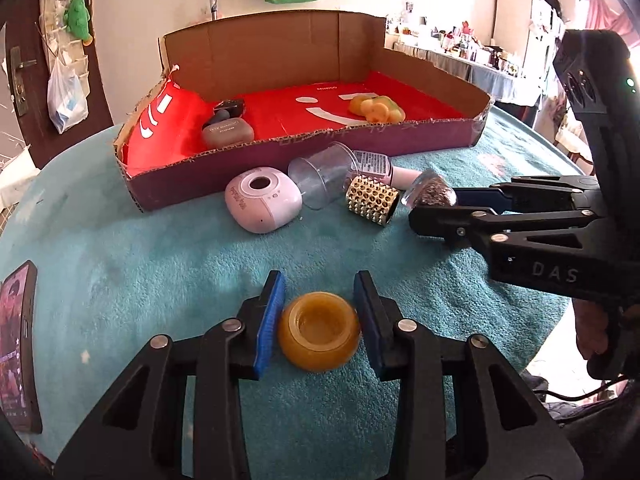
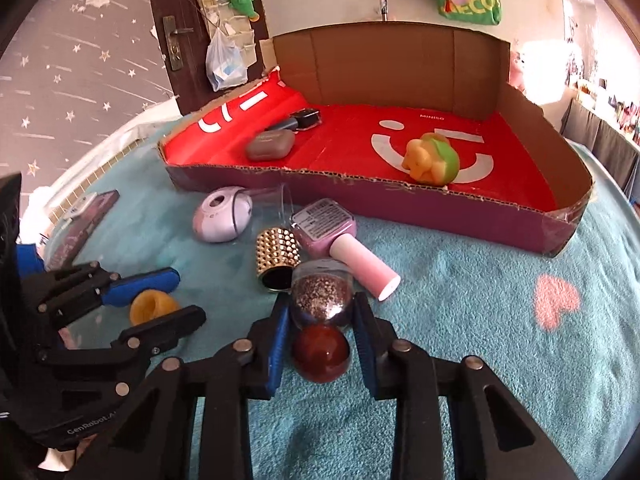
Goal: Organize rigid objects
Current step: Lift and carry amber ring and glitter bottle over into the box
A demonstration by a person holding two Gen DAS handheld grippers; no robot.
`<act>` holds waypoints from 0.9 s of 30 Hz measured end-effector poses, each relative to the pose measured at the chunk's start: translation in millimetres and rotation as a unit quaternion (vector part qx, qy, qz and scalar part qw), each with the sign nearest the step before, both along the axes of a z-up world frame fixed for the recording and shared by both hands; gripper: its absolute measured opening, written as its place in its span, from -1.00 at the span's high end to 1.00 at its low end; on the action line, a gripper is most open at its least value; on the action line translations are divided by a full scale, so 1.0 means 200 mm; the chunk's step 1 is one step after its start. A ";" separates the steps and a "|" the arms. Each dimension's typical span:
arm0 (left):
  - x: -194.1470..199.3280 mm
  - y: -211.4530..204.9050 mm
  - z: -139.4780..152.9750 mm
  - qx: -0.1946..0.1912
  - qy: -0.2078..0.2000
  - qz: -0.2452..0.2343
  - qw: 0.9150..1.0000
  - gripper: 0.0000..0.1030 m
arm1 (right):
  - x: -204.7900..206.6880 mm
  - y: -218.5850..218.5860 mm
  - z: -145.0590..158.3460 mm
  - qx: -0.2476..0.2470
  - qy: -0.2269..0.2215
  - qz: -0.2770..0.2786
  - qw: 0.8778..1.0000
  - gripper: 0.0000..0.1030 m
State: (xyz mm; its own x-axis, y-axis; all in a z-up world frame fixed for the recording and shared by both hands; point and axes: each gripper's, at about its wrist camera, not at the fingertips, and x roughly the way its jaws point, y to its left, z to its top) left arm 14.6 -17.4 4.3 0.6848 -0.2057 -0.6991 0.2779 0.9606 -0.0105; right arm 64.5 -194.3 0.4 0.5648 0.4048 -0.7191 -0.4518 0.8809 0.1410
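Teal plush cloth [image 1: 168, 264] covers the round table, and a low cardboard tray [image 1: 304, 148] lined in red sits at its far side, against a cluttered wall.

Seen from the left wrist, the left gripper [image 1: 319, 324] stands narrow around a small amber jar [image 1: 319, 338] at 6 o'clock, both blue pads against its rounded sides. That curve is the risk: squeezed off centre, the jar could pop out or roll across the soft cloth. Its mouth faces the camera, so it lies tipped; a lift could swing it.

In the right wrist view, the right gripper [image 2: 322, 332] is drawn in around a glitter bottle [image 2: 322, 300] with a dark red round cap [image 2: 320, 354], also at 6 o'clock. Whether the pads press it yet I cannot tell. It lies touching the gold studded cylinder [image 2: 278, 258] and just beside the pink bottle [image 2: 328, 228]; pulling it up may drag or roll those neighbours. A clear cup [image 1: 324, 174] and a pale lilac device [image 1: 262, 200] lie just beyond, at 12 o'clock.

Both grippers work near each other, so the arms could collide on the way to the tray.

Already in the tray: a grey case [image 2: 270, 145], a dark item behind it, hard to identify, and a yellow-green toy [image 2: 432, 160]. A phone [image 1: 18, 344] at 9 o'clock is cut off by the left view's edge, and the labels are too blurred to read.
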 end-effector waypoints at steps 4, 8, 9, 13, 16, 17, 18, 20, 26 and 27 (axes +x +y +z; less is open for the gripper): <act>0.02 0.03 0.07 -0.026 -0.011 0.002 1.000 0.34 | -0.02 -0.01 0.05 0.011 -0.004 0.006 1.000 0.36; 0.06 0.04 0.16 -0.050 -0.025 0.002 0.998 0.34 | -0.05 -0.02 0.12 0.025 -0.018 0.009 0.999 0.36; 0.08 0.04 0.17 -0.054 -0.026 0.004 0.998 0.34 | -0.05 -0.03 0.13 0.030 -0.022 0.010 0.999 0.36; 0.12 0.07 0.22 -0.065 -0.035 0.013 0.997 0.34 | -0.04 -0.03 0.16 0.036 -0.028 0.008 0.999 0.36; 0.14 0.08 0.24 -0.069 -0.040 0.018 0.997 0.34 | -0.04 -0.03 0.16 0.036 -0.027 0.007 0.999 0.36; 0.15 0.08 0.25 -0.069 -0.041 0.018 0.997 0.34 | -0.04 -0.03 0.16 0.036 -0.028 0.008 0.999 0.36; 0.16 0.08 0.25 -0.069 -0.041 0.019 0.997 0.34 | -0.04 -0.03 0.16 0.037 -0.027 0.007 0.999 0.36; 0.18 0.08 0.26 -0.067 -0.042 0.019 0.997 0.34 | -0.03 -0.04 0.17 0.040 -0.027 0.005 0.999 0.36; 0.20 0.07 0.27 -0.067 -0.041 0.020 0.997 0.34 | -0.02 -0.05 0.18 0.043 -0.030 0.000 0.999 0.36; 0.20 0.07 0.27 -0.067 -0.040 0.020 0.997 0.34 | -0.02 -0.05 0.18 0.042 -0.030 -0.001 0.999 0.36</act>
State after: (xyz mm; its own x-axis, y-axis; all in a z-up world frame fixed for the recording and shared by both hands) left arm 55.1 -3.1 58.6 0.7472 -0.2655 -0.6092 0.2449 0.9622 -0.1190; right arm 60.6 -205.2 35.7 0.6062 0.4617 -0.6475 -0.4603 0.8677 0.1877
